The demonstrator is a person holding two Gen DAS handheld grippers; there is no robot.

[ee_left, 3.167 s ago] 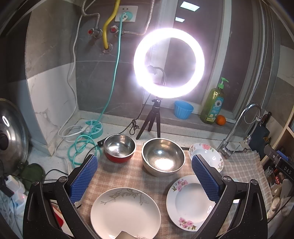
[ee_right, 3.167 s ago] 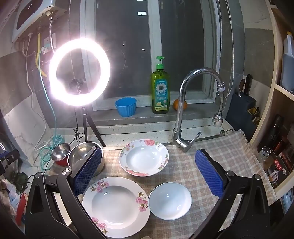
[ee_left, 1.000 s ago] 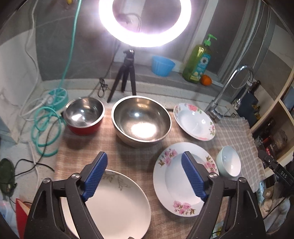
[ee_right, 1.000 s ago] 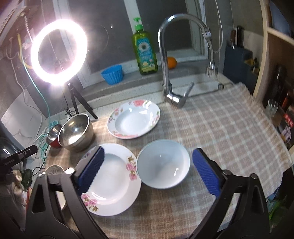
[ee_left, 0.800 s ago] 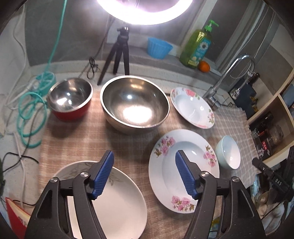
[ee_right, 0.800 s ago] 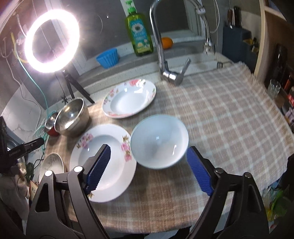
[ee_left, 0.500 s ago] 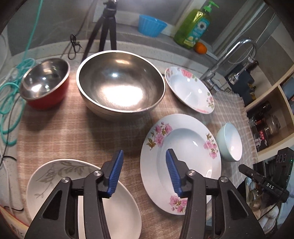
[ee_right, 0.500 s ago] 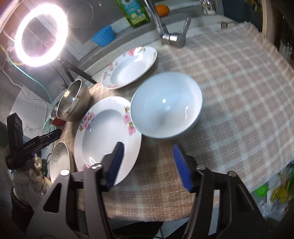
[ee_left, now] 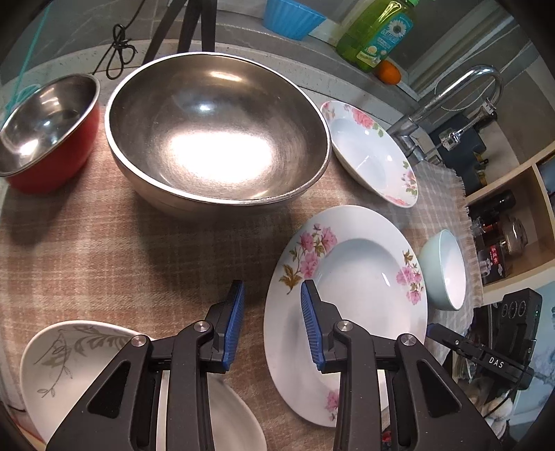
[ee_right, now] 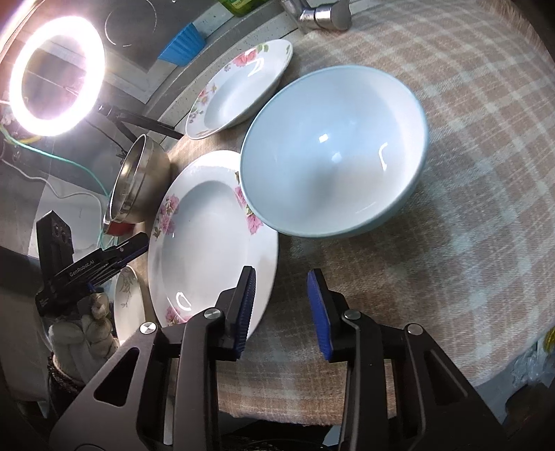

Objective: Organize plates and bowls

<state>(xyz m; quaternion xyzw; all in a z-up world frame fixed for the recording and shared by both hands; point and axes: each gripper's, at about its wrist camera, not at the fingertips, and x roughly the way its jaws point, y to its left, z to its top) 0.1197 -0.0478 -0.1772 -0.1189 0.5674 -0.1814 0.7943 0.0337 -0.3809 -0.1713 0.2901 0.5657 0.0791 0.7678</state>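
Left gripper (ee_left: 272,312) straddles the near-left rim of the floral plate (ee_left: 357,277), partly open, holding nothing. Right gripper (ee_right: 281,298), equally part-open and empty, straddles the same plate's opposite rim. Beyond: pale bowl (ee_right: 333,152), steel bowl (ee_left: 215,132).

A home kitchen was indicated. A chrome faucet (ee_left: 461,93) was seen at the counter's back, with a green dish-soap bottle (ee_left: 376,33) and an orange (ee_left: 387,73) on the ledge. Steel mixing bowls (ee_left: 215,132) and floral plates (ee_left: 350,298) were laid on a checked cloth (ee_right: 468,173). Shelving with jars (ee_left: 503,236) was noted alongside.
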